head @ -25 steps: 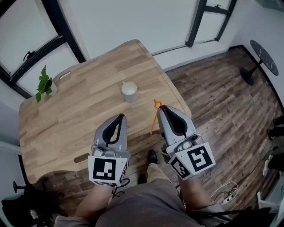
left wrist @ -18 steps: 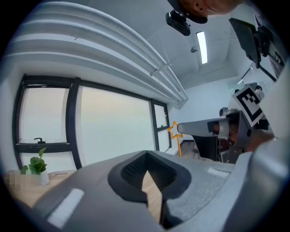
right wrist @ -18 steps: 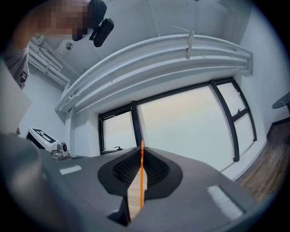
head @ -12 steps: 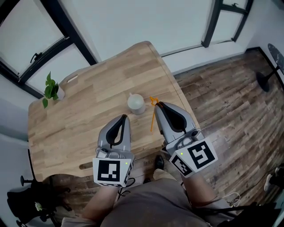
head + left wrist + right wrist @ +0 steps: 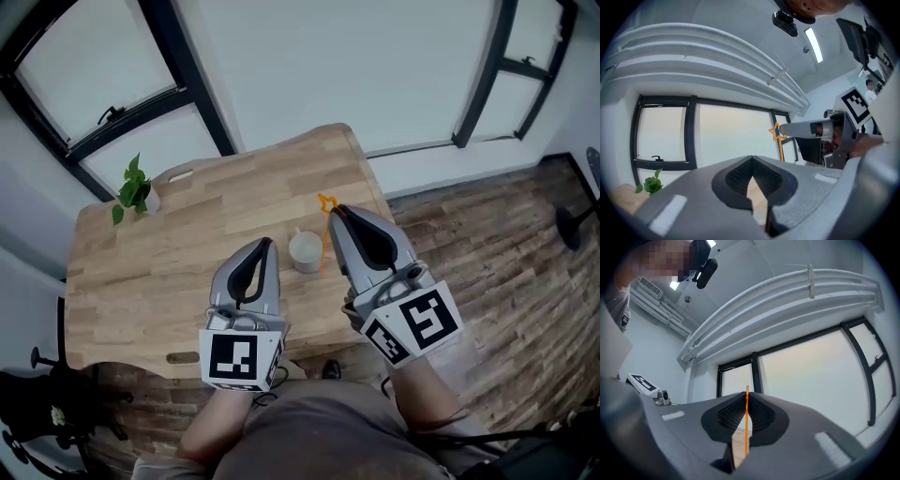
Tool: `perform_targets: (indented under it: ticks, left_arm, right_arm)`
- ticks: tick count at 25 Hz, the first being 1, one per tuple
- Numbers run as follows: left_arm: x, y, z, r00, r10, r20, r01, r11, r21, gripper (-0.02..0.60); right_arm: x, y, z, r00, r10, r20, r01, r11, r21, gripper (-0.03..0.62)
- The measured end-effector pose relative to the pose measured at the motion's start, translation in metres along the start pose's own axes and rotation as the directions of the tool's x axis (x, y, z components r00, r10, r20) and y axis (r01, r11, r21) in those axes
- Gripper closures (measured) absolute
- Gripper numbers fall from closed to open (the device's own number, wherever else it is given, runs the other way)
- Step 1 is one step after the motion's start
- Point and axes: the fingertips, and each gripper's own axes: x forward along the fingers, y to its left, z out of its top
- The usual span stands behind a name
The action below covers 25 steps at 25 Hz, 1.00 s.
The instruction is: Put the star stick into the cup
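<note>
Star stick [image 5: 324,234], pinched in right gripper [image 5: 337,217] just beside cup [image 5: 305,251], may swivel and miss the rim; left gripper [image 5: 265,246] closed, empty.

White ceramic cup [image 5: 305,250] sits on the light wooden table [image 5: 169,272], near its front right edge. Left gripper [image 5: 265,246] just left of cup, right gripper [image 5: 336,212] just right of it. Thin orange star stick [image 5: 324,239] upright between cup and right gripper, in its jaws. Small green potted plant [image 5: 133,186] far left behind cup, at table's back edge.
</note>
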Motion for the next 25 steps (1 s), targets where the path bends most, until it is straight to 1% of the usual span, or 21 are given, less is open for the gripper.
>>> perform_targets:
  ticks: [2,6,12,17,22,25]
  left_arm:
    - [0.004,0.006,0.0,1.0,0.015,0.005,-0.015,1.0,-0.006,0.581]
    - [0.016,0.017,-0.006,1.0,0.021,0.001,-0.021,1.0,-0.022,0.581]
    - [0.045,0.039,-0.028,0.999,0.0,-0.036,-0.002,0.998,-0.057,0.581]
    - [0.069,0.056,-0.048,0.998,-0.022,-0.065,0.016,0.996,-0.085,0.581]
    - [0.089,0.064,-0.071,0.995,-0.056,-0.083,0.046,0.992,-0.116,0.581]
    - [0.095,0.064,-0.087,0.991,-0.079,-0.107,0.067,0.992,-0.108,0.581]
  right_arm:
    - [0.008,-0.001,0.001,1.0,0.015,0.002,-0.015,1.0,-0.007,0.553]
    - [0.025,-0.009,-0.006,1.0,0.022,-0.013,-0.022,1.0,-0.001,0.553]
    - [0.058,-0.02,-0.031,0.998,0.016,-0.063,-0.015,1.0,0.005,0.553]
    - [0.081,-0.033,-0.06,0.993,-0.005,-0.114,0.008,1.0,0.024,0.553]
    - [0.095,-0.046,-0.097,0.984,-0.027,-0.175,0.037,0.998,0.053,0.553]
    - [0.099,-0.05,-0.122,0.976,-0.03,-0.214,0.048,0.996,0.079,0.553]
